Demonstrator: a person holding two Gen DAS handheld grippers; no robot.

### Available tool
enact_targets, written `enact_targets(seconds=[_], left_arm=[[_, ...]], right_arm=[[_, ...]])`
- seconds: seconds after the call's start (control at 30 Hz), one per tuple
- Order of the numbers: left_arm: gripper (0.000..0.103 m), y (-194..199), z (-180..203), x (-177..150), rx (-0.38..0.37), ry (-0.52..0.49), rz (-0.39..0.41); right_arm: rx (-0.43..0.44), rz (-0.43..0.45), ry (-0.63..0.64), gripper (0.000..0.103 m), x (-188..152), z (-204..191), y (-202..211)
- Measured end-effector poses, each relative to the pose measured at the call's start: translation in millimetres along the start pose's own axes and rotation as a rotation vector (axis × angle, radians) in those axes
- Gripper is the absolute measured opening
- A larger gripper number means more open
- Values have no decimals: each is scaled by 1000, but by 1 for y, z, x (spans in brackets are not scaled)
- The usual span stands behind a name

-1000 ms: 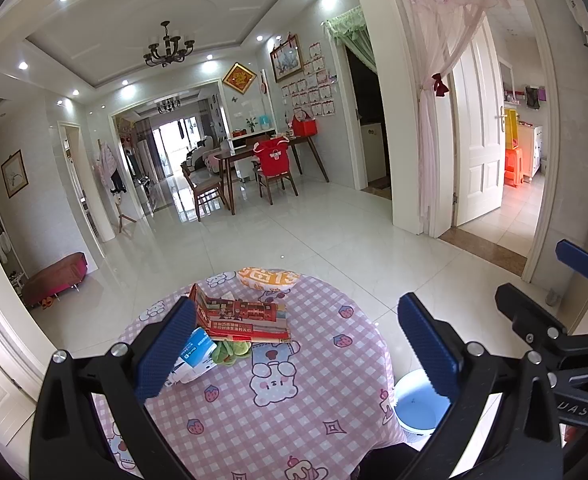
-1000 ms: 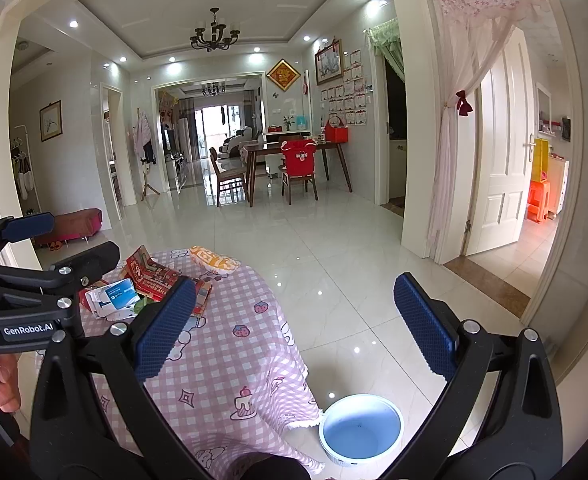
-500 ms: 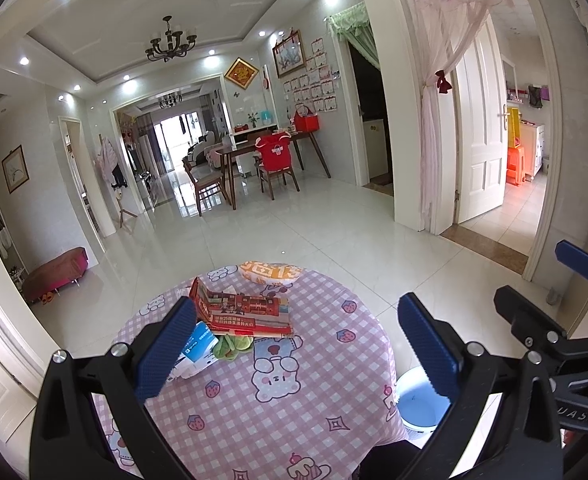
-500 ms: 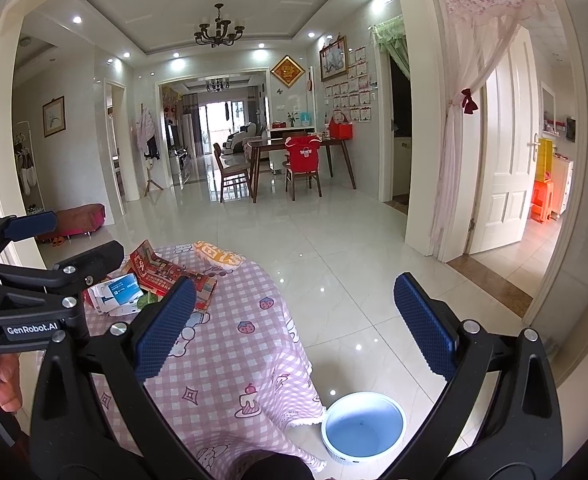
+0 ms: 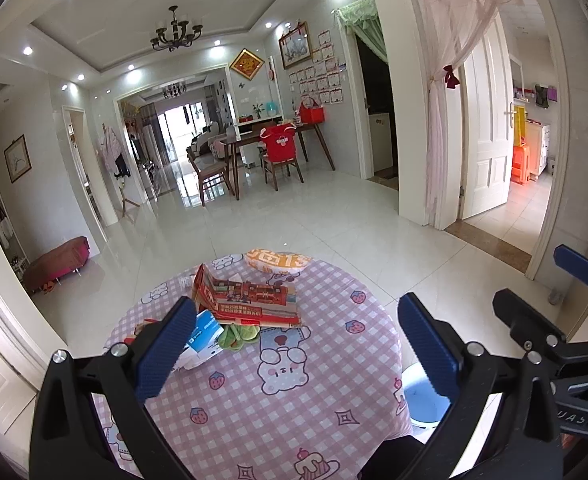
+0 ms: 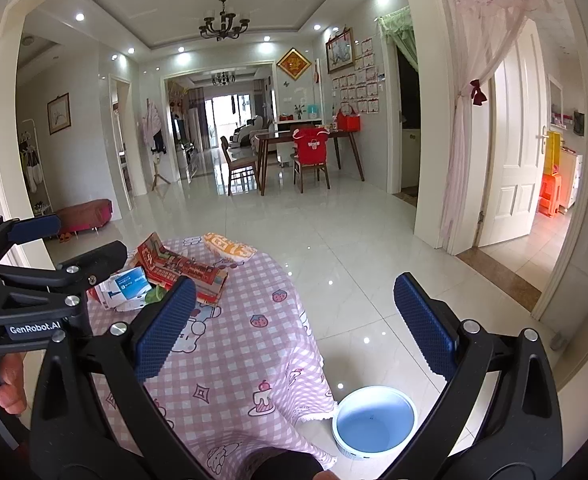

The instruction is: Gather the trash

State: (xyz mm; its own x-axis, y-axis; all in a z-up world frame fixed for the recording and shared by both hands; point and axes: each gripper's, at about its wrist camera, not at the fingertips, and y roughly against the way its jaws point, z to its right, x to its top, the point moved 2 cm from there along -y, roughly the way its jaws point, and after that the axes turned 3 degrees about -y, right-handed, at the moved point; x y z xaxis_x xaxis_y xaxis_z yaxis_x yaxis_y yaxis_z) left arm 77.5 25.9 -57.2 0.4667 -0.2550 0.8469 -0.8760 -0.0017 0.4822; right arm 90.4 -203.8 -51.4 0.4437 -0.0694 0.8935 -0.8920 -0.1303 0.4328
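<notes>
"GenRobot.AI" | left claw (image 6: pixel 33 236) body | "UAS" partial | right claw (image 5: pixel 542 280) body

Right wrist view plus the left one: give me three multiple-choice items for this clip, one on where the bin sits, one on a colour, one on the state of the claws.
1. Where is the blue bin?
A. On the table
B. On the floor beside the table
C. Under the far dining table

2. What colour is the tablecloth?
A. Pink and white check
B. Plain green
C. Black

3. What state are the two claws in?
A. Both shut on trash
B. Left shut, right open
C. Both open and empty

Answers:
1 B, the bin stands on the tiles by the hanging cloth edge.
2 A, pink checks with cartoon prints show in both views.
3 C, the left claw and the right claw have their pads wide apart with nothing between.
</notes>
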Motion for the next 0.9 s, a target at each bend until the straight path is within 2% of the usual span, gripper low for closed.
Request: enact_targets(seconds=[0.07,0.27,0.5,0.73,0.9], left_arm=[[99,-2,-3,-1,0,5,-6],[99,-12,-16,-10,4,27,-31],[99,-35,-47,-35,16,64,-85],[99,-76,-117,-89,91,173,-225],[99,-100,-168,-119,92,252,-264]], right_arm=[[4,40,12,97,-1,-4,-3],[58,13,-18,97,-4,-14,-14],[85,-2,41,97,-14,-50,-40],[161,-94,99,97,-33,-104,-93],[185,-148,108,97,-41,-130,-132]])
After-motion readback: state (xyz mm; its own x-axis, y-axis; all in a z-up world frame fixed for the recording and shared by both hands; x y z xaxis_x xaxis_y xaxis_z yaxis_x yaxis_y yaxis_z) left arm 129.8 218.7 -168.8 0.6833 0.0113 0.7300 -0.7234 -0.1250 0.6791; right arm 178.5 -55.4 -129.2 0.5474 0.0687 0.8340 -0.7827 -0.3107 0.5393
